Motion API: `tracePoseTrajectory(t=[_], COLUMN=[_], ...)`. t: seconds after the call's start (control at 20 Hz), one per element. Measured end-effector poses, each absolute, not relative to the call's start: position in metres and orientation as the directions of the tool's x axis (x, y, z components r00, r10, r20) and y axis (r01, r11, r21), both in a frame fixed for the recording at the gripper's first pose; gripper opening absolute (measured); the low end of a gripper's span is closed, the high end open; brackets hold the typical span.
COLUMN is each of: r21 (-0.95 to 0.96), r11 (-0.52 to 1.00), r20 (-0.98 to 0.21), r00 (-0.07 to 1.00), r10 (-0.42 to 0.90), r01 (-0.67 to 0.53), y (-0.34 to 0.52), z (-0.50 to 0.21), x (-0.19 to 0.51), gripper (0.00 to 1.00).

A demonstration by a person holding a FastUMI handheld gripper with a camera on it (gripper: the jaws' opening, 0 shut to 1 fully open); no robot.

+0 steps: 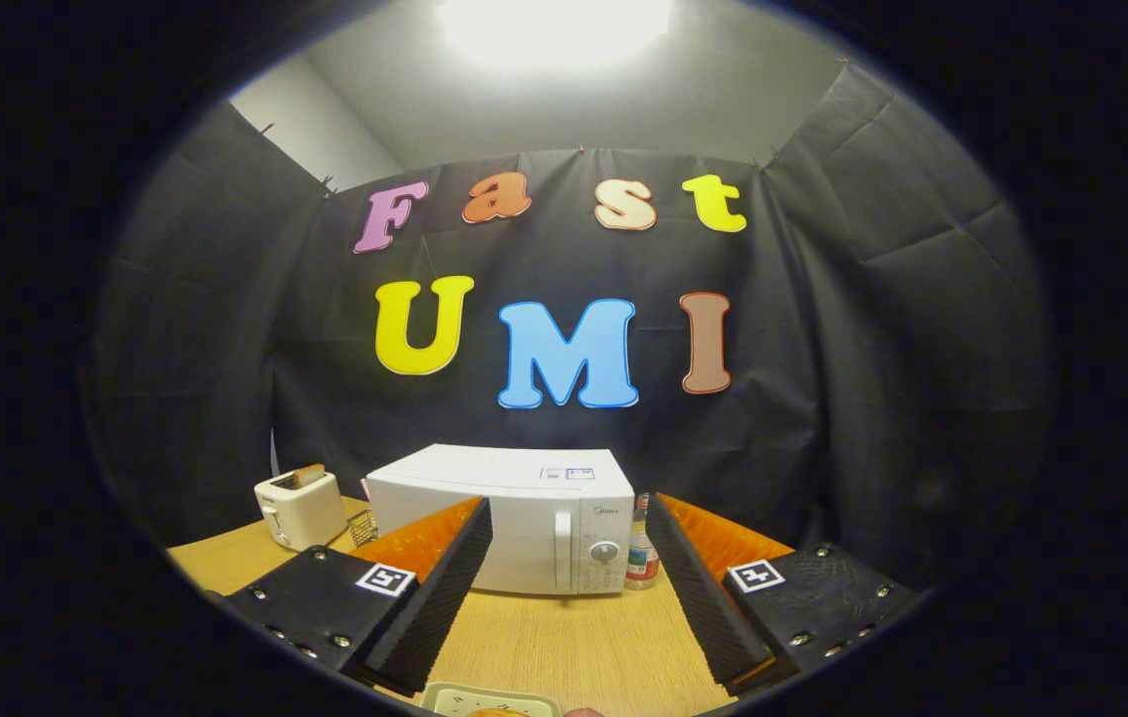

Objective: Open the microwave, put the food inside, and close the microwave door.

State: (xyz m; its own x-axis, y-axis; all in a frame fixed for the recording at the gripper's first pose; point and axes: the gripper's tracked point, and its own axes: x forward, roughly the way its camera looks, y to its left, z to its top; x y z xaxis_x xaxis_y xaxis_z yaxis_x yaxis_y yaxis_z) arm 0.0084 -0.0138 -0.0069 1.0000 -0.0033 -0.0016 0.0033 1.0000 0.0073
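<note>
- Hovering over a wooden surface (564, 637), the hand-held gripper (568, 588) has its two fingers spread wide w/ nothing between them but bare wood.
- Microwave (509, 518), white, sits well beyond the fingertips, toward the back of the surface, close to the black cloth wall; door shut, vertical handle (563, 550) upright next to the control panel.
- Control panel carries a round knob (604, 551) just beside the handle, on the side nearer the right finger.
- Left finger's tip overlaps the microwave's lower front corner in the gripper view; whether they touch can't be told, but the appliance looks farther back.
- Plate (491, 701), pale w/ a square-ish rim, lies on the surface nearest the camera, behind the fingertips and between the finger bases; only its far edge is visible.
- Food (497, 712): an orange-brown sliver on that plate, too cut off to say what it is.
- Toaster (301, 510), cream-coloured, stands left of the microwave, apart from it, w/ a slice of bread (309, 476) poking up from a slot.
- Small wire rack (362, 526) sits between toaster and microwave, partly hidden by the left finger.
- Bottle (640, 546) w/ a red label stands upright just beside the microwave's right side, by the right finger's tip.
- Ceiling light glares overhead.
</note>
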Motion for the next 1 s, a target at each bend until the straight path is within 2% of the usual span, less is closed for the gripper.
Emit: tracePoseTrajectory(t=[0.6,1.0], r21=[0.028,0.045], r11=[0.998,0.997], r20=[-0.023,-0.123], r00=[0.998,0.99], r10=[0.056,0.066], r01=[-0.056,-0.061], y=[0.001,-0.002], z=[-0.027,-0.079], x=[0.091,0.154], gripper=[0.98,0.99])
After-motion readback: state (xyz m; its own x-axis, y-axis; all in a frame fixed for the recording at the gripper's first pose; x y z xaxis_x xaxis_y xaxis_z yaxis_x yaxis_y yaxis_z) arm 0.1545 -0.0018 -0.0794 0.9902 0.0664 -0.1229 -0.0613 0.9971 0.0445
